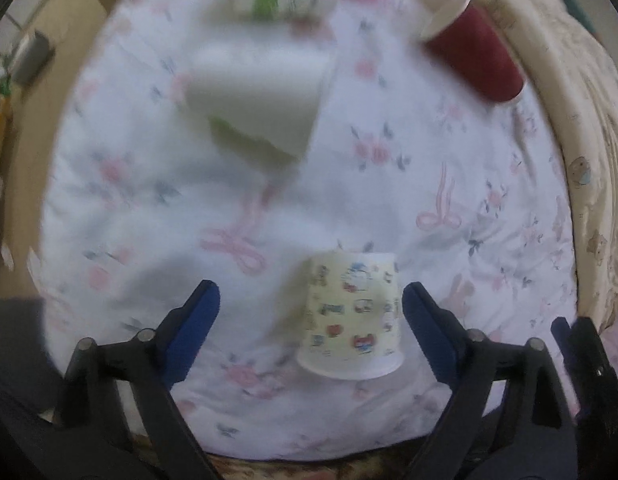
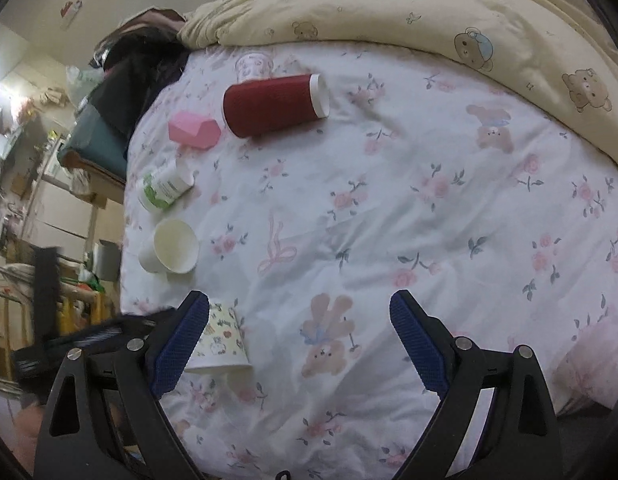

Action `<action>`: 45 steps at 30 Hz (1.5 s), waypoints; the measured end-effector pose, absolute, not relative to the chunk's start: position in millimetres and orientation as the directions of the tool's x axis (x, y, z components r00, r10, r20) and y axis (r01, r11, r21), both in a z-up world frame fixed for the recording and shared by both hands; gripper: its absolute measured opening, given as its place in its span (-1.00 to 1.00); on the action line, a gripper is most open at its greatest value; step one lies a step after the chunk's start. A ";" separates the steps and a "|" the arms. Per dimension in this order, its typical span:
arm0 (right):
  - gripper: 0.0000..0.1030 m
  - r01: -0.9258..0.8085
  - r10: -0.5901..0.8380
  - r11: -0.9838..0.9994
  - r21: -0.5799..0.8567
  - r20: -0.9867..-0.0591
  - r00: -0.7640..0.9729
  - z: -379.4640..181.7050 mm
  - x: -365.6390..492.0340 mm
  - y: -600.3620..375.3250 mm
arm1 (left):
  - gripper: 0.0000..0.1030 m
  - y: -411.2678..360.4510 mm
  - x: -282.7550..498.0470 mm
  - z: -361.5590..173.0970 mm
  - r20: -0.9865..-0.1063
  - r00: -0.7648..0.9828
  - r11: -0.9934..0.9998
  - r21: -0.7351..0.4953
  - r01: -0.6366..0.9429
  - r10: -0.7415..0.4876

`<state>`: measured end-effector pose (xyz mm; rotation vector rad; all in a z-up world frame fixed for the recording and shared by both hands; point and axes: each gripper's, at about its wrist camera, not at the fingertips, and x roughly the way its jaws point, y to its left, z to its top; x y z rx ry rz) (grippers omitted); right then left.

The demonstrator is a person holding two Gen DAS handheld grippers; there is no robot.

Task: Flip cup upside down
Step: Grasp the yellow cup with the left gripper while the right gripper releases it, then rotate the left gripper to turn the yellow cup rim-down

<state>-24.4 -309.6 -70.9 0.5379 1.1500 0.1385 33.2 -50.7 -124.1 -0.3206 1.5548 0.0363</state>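
Cup (image 1: 351,316) w/ cartoon print is sitting rim-down on bed (image 1: 389,208) between my spread left gripper (image 1: 311,312) fingers, touching neither; I'm judging flip done, so backing straight out w/o nudging it.

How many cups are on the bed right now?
3: a cartoon cup upside down by the right gripper's left finger, a plain white cup on its side, a red cup lying farther back. More may be hidden.

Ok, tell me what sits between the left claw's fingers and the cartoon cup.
Nothing but bare floral bedsheet. In the left wrist view the cartoon cup stands rim-down inside the open left claw, touching neither finger.
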 end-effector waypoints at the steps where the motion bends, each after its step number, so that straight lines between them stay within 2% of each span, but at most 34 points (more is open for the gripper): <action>1: 0.83 0.183 0.381 0.854 0.487 -0.825 0.417 -71.6 -23.1 -314.8 | 0.68 -55.6 35.5 -129.1 -0.984 0.009 0.957 -0.176 -0.229 -0.179; 9: 0.83 0.282 0.503 0.720 0.634 -0.757 0.417 -85.4 -19.7 -339.8 | 0.51 -79.2 43.7 -155.1 -0.985 -0.052 0.959 -0.150 -0.239 -0.166; 13: 0.83 0.275 0.498 0.729 0.627 -0.762 0.415 -83.8 -16.3 -337.7 | 0.04 -78.2 46.4 -162.4 -0.979 -0.073 0.954 -0.165 -0.249 -0.189; 27: 0.83 0.162 0.487 0.812 0.560 -0.805 0.339 -86.7 -20.5 -298.1 | 0.04 -22.1 28.9 -77.7 -0.960 0.141 0.960 -0.259 -0.109 -0.242; 34: 0.83 0.021 0.493 0.853 0.522 -0.817 0.300 -86.2 -28.3 -256.3 | 0.04 4.8 28.6 -81.0 -0.942 0.211 0.949 -0.292 -0.122 -0.262; 38: 0.83 -0.052 0.549 0.831 0.553 -0.801 0.239 -89.6 -33.3 -233.5 | 0.04 -3.0 29.7 -88.0 -0.935 0.246 0.953 -0.286 -0.101 -0.255; 41: 0.83 -0.091 0.589 0.806 0.584 -0.780 0.210 -91.8 -38.8 -216.8 | 0.04 -10.5 31.3 -87.7 -0.914 0.236 0.931 -0.357 -0.081 -0.330; 45: 0.83 -0.194 0.625 0.780 0.595 -0.759 0.184 -86.1 -39.8 -191.0 | 0.04 -23.2 28.6 -82.1 -0.905 0.238 0.928 -0.370 -0.033 -0.352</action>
